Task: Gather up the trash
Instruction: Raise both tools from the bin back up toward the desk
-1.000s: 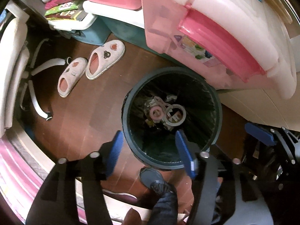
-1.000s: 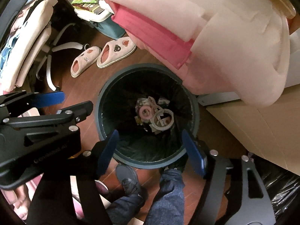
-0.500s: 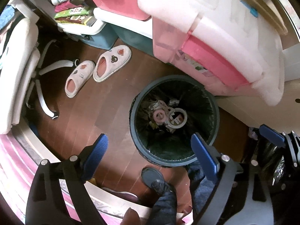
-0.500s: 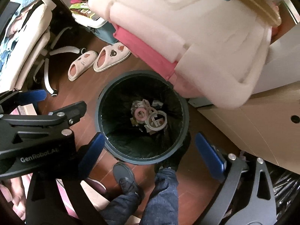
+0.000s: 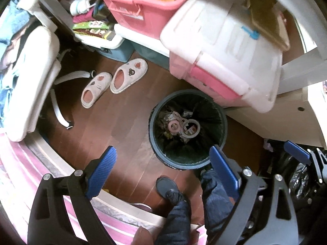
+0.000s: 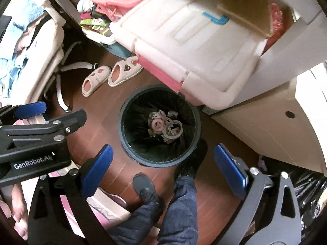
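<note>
A round dark bin [image 5: 155, 149] with a black liner stands on the wooden floor, also in the right wrist view [image 6: 126, 147]. Trash lies at its bottom: a pink tape ring [image 5: 174, 127], a white tape ring [image 5: 191, 128] and crumpled paper. In the right wrist view the same rings [image 6: 158, 124] show. My left gripper [image 5: 163, 169] is open and empty, high above the bin's near rim. My right gripper [image 6: 163, 169] is open and empty, also high above the bin.
Pink and white storage boxes [image 5: 220, 47] overhang the bin at the back. Two slippers [image 5: 114, 81] lie on the floor to the left, by a chair base [image 5: 61, 94]. A black bag [image 6: 306, 192] sits at the right. The person's feet [image 6: 147, 187] stand beside the bin.
Both grippers have risen away from the bin, which now looks smaller. Both pairs of fingers have spread wider apart.
</note>
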Tool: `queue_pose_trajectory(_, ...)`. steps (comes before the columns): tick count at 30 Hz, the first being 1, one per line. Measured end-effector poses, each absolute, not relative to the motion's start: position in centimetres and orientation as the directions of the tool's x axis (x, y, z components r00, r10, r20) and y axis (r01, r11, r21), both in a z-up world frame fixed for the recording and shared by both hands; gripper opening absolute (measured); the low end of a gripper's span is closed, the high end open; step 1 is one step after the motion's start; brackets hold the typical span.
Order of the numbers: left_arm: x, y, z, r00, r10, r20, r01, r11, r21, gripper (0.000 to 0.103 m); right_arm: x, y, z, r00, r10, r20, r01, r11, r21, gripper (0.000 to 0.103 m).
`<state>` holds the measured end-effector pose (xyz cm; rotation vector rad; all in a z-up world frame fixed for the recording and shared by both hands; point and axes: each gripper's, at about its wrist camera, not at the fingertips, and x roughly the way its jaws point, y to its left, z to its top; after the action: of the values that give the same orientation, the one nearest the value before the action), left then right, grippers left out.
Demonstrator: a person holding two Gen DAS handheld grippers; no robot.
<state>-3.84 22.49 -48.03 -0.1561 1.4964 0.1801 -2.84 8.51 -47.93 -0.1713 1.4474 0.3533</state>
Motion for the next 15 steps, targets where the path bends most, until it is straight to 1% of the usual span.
queue_pose_trajectory(15,-4.9,22.8,-37.1,0.127,0.021,-0.992,-0.248,0.969,-0.011,0.09,-4.2,7.7,-36.0,0.158,0.162,-0.974,-0.356,0.929,0.097,0.098)
